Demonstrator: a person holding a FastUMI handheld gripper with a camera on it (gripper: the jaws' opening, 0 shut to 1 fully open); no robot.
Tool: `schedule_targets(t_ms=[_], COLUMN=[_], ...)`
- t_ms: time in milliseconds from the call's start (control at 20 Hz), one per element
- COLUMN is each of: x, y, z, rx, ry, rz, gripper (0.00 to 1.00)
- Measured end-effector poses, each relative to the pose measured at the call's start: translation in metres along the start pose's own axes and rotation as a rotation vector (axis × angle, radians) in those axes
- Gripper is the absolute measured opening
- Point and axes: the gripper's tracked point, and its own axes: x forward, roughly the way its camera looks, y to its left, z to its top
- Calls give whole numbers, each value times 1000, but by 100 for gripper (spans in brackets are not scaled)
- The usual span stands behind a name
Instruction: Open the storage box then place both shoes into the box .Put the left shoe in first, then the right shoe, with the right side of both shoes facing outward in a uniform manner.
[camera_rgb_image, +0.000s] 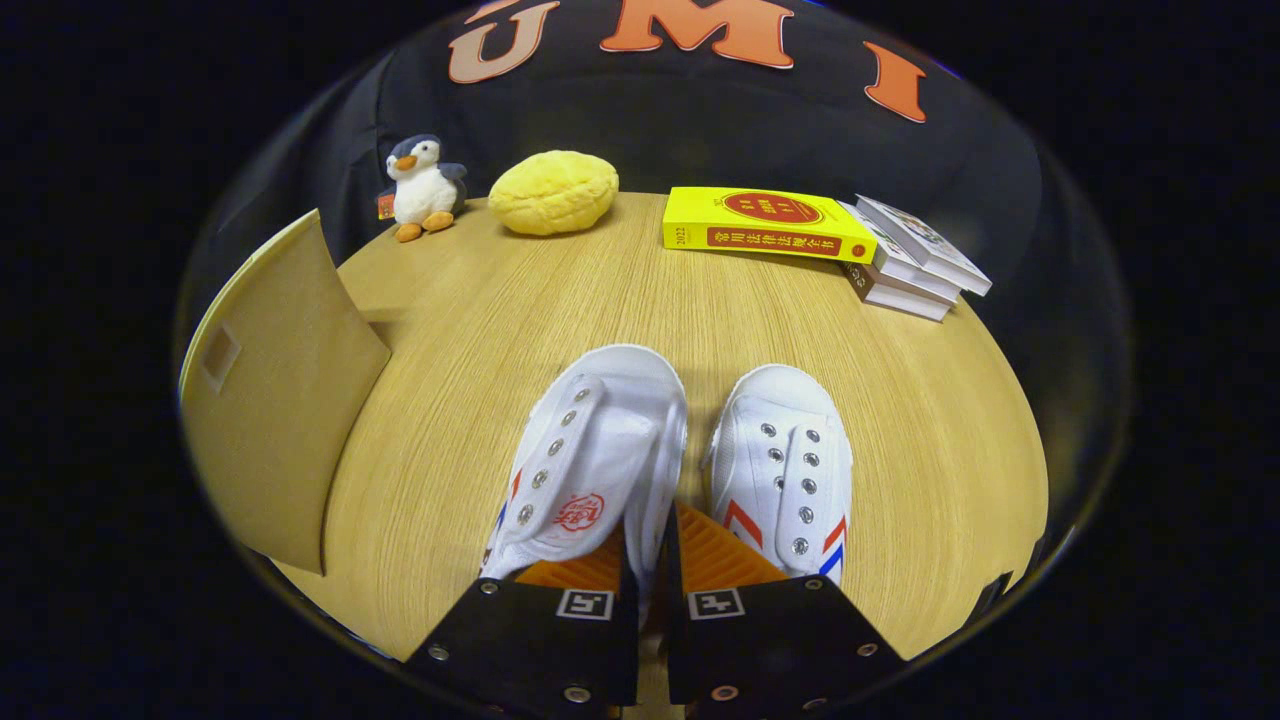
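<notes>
Shoes sit side by side on the table (620, 290), toes pointing away from the gripper (652, 575). In the gripper view, the two fingers are drawn close, with only a thin gap between them, and the inner wall of the left shoe (595, 455) runs down into that gap. It looks as if the fingers are pinching that wall near the collar, though the contact itself is hidden behind the finger bodies, so I cannot be certain both press on it. The left shoe tilts a little, its tongue and stamped mark turned up. The right shoe (785, 470) rests flat just beside it, the two close together but apart at the toes.

Off to the left of the shoes stands the box (280, 400), its tan panel upright at the table's side; whether this is an opened lid or a wall I cannot tell. Beyond the shoes, at the far edge, sit a toy penguin (425, 187), a yellow cushion (553, 191), a yellow book (765, 222) and a stack of books (915, 260).

Judging by this, the step in hand is taking the left shoe, the first to go in. The next move would call for lifting it clear of its mate, carrying it left to the box, and turning it so its right side faces outward.
</notes>
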Motion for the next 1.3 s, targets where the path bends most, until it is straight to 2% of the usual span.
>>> schedule_targets(t_ms=[150,350,500,800,1100,1300], x=[1,0,-3,-20,-67,-107], y=[2,1,1,10,27,51], z=[1,7,16,37,83,115], rx=[-20,45,149,174,273,291], ry=[5,11,22,-42,-130,-176], rz=[10,63,114,136,69,36], gripper=[8,2,1,1,1,0])
